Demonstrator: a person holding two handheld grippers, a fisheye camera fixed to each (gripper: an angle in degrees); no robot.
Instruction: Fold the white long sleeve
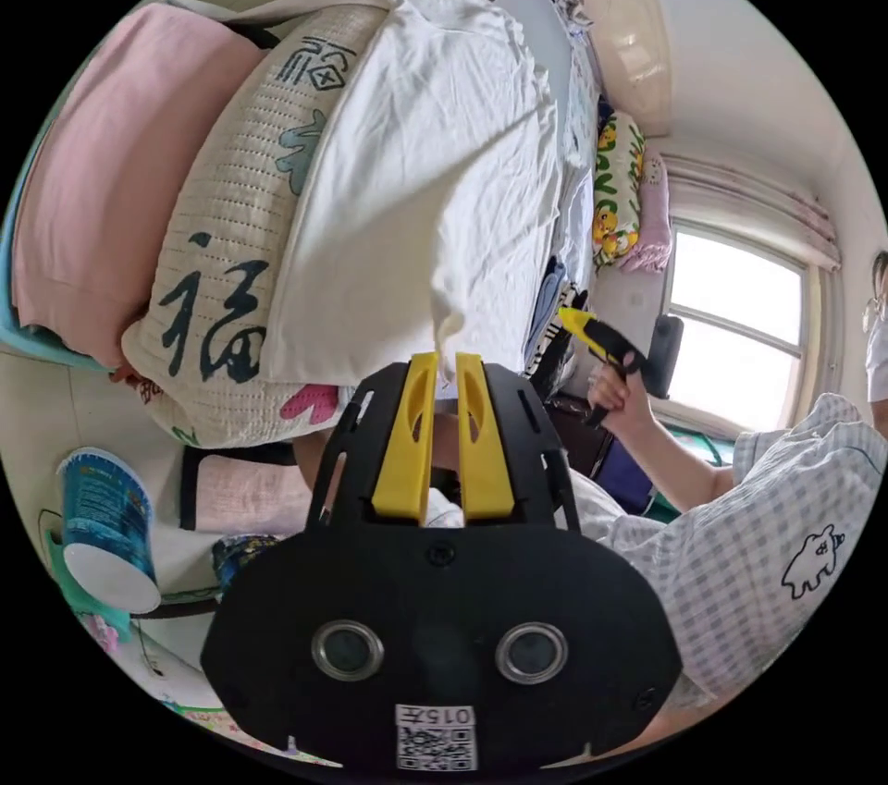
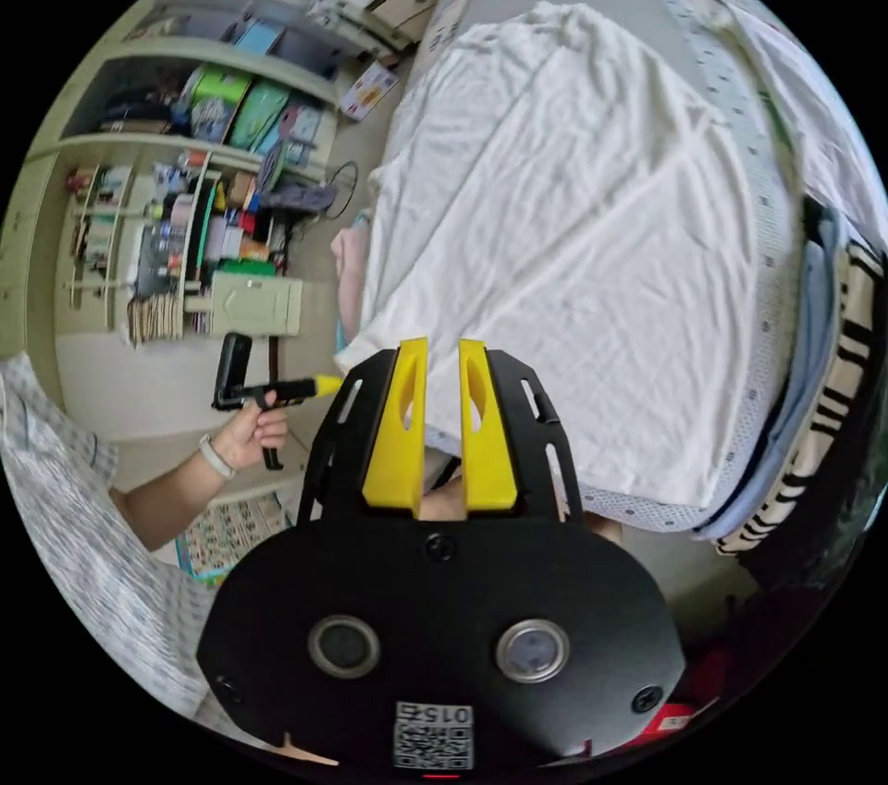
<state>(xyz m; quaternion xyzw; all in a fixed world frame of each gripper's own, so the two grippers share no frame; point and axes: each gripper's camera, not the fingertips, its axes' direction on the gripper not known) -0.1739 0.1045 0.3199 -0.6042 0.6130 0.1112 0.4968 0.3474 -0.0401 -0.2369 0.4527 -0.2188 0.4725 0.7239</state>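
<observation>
So my left gripper (image 1: 446, 364) has its jaws pinched nearly together on a little twisted tip of the white long sleeve (image 1: 416, 202), which looks like a cuff or a corner, hard to say which. From that pinch the cloth fans out ahead of the jaws and drapes over the pillow (image 1: 217, 286) with the printed characters.

My right gripper (image 2: 443, 350) has its jaws close together with a narrow slit between them. The shirt's near edge sits right at the tips, but I can't tell if anything is actually caught.

My guess for doing this step well: get a real grip on the right side first, then lift both ends evenly so the fabric stays taut and doesn't bunch. The rest of the shirt lies spread on the bed (image 2: 768, 202) beyond my right jaws.
</observation>
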